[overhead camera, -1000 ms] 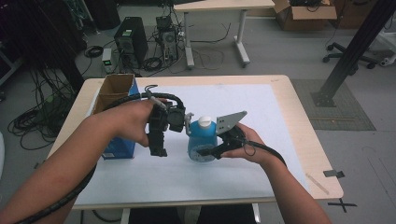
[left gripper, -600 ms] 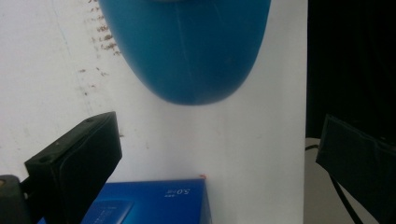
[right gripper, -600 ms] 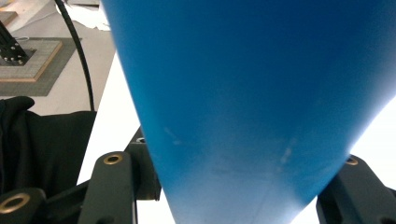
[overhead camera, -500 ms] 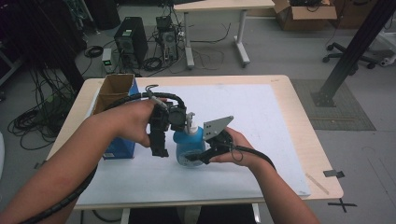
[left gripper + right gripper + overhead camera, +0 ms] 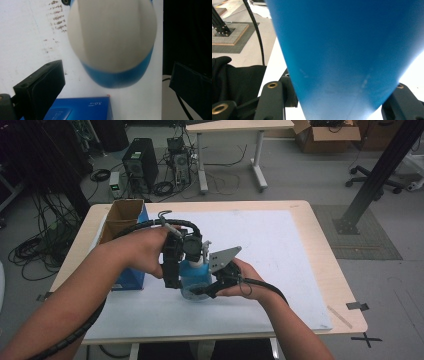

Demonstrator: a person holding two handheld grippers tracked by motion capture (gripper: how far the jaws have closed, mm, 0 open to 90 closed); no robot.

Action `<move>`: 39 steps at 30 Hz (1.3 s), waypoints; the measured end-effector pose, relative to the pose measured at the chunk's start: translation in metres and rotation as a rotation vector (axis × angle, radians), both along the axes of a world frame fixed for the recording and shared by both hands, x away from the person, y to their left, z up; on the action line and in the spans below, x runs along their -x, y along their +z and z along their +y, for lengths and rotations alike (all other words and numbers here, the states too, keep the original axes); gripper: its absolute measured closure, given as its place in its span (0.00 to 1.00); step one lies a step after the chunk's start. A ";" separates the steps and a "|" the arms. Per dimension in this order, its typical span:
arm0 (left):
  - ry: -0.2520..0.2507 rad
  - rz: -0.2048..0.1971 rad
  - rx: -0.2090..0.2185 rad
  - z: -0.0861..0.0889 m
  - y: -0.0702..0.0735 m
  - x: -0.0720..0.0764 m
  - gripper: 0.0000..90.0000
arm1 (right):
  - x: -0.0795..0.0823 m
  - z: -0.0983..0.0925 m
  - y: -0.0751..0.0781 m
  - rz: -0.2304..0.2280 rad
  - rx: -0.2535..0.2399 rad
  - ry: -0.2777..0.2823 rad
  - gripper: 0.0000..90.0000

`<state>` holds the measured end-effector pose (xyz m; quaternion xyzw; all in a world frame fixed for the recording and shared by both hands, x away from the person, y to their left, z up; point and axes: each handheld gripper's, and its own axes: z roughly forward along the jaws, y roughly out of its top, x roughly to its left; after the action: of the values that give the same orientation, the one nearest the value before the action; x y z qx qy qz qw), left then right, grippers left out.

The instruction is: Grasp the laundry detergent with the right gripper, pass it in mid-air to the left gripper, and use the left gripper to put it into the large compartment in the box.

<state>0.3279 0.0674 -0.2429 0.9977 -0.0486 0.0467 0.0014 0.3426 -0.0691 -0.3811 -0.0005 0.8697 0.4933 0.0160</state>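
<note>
Here the right gripper (image 5: 202, 291) comes in low from the near right side and has its jaws clamped on the lower body of a blue spray bottle (image 5: 196, 277). In the right gripper view the blue plastic (image 5: 342, 57) swells between the two black jaws, which press against it on either side. The person's right hand (image 5: 243, 281) wraps the gripper's body, with the grey three-cornered plate (image 5: 224, 257) tilted above it and the cable (image 5: 272, 290) trailing back along the forearm.

The left gripper (image 5: 174, 275) points down just to the left of the bottle, held in the left hand (image 5: 150, 251). Its jaws stand wide apart: in the left gripper view they rise at the two lower corners with a broad gap between them, and the bottle's pale top and blue shoulder (image 5: 112, 50) hang blurred beyond that gap, not pinched by either jaw.

The bottle stands upright on the white sheet (image 5: 280, 245) that covers most of the wooden table (image 5: 325, 255), near the middle and toward the person's side, its white spray head (image 5: 200, 251) up beside the left gripper's body. Just to the left, at the table's left edge, sits an open cardboard box with blue sides (image 5: 122, 220); its blue face shows at the bottom of the left gripper view (image 5: 80, 108).
</note>
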 end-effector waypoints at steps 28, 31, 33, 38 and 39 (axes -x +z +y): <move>0.002 -0.009 0.005 -0.004 -0.008 0.001 0.03 | 0.002 0.021 0.003 -0.006 -0.027 0.009 0.49; 0.006 -0.008 0.012 -0.005 -0.007 0.002 0.04 | 0.003 0.022 0.004 -0.010 -0.024 0.013 0.49; 0.005 -0.014 0.015 -0.005 -0.006 0.003 0.06 | 0.003 0.022 0.005 -0.015 -0.019 0.017 0.49; -0.003 -0.015 0.013 -0.008 -0.003 0.004 0.11 | 0.003 0.024 0.006 -0.022 -0.016 0.020 0.49; -0.001 -0.015 0.012 -0.008 -0.002 0.004 0.11 | 0.003 0.024 0.006 -0.025 -0.017 0.023 0.49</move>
<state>0.3237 0.0598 -0.2454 0.9973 -0.0488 0.0546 0.0068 0.3395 -0.0446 -0.3750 -0.0167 0.8651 0.5008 0.0213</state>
